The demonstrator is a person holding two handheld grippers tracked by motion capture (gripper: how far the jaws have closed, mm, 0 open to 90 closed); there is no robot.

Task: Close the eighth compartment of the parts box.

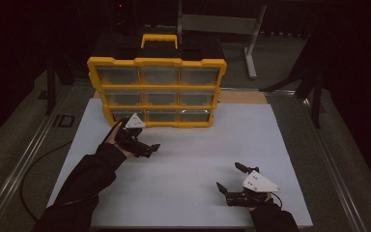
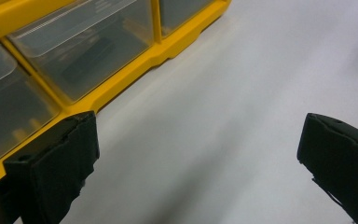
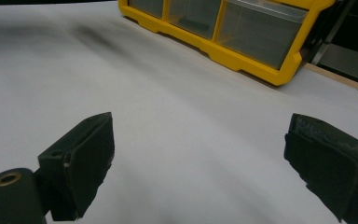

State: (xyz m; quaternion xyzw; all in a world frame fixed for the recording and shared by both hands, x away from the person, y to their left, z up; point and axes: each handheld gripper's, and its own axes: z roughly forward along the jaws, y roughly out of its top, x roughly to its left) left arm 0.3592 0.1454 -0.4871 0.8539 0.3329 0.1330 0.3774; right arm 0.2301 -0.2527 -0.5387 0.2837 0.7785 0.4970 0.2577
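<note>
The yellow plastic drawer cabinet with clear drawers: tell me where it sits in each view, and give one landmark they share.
High view: the yellow plastic drawer cabinet stands upper centre, at the far edge of the white table top.
Left gripper view: upper left, its bottom rail running diagonally.
Right gripper view: top, right of centre.
Shared landmark: the stepped yellow bottom rail meeting the white table top.

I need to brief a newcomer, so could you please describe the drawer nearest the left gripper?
On the white table stands a yellow organizer with nine clear drawers. The bottom-left drawer is beside the left gripper; alone among the nine, it sits in the lowest row's left corner.
</note>
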